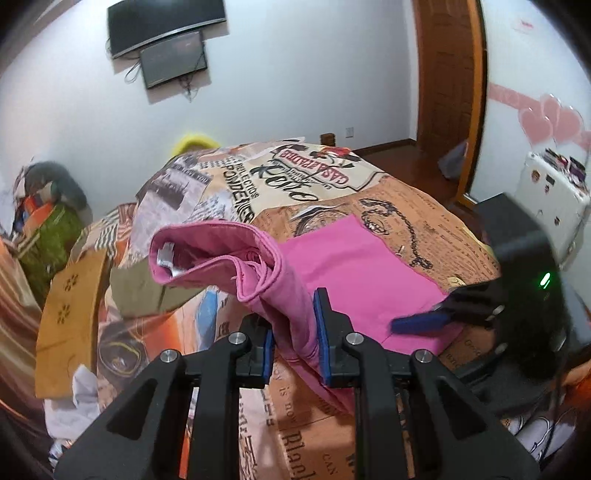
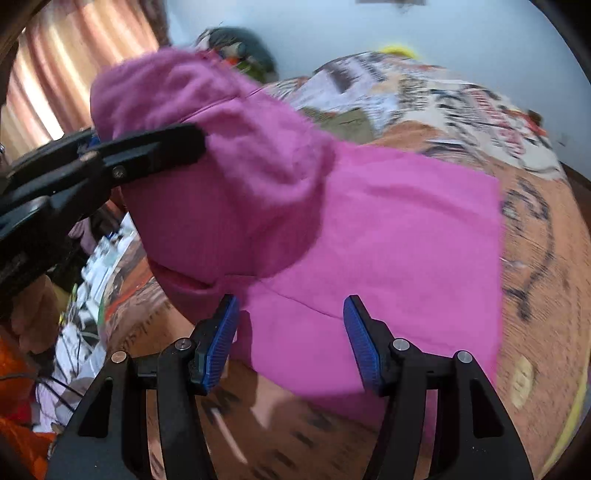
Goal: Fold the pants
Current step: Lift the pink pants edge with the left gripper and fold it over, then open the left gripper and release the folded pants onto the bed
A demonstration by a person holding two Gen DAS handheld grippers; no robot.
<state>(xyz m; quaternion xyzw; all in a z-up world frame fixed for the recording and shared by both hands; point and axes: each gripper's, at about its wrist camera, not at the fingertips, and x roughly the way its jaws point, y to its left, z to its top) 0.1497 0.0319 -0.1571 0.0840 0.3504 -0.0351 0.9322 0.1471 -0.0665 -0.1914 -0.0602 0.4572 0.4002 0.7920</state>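
Observation:
Pink pants lie partly flat on the patterned bedspread. My left gripper is shut on the pants and holds the waistband end lifted and bunched above the bed. In the right wrist view the lifted bunch hangs from the left gripper at upper left, over the flat part. My right gripper is open, its blue pads either side of the near edge of the flat pants, holding nothing. It also shows in the left wrist view, low over the pants at right.
The bed is covered with a printed quilt. A wooden panel and clutter lie to the left. Two screens hang on the far wall. A wooden door and a white case are at right. Curtains hang at left.

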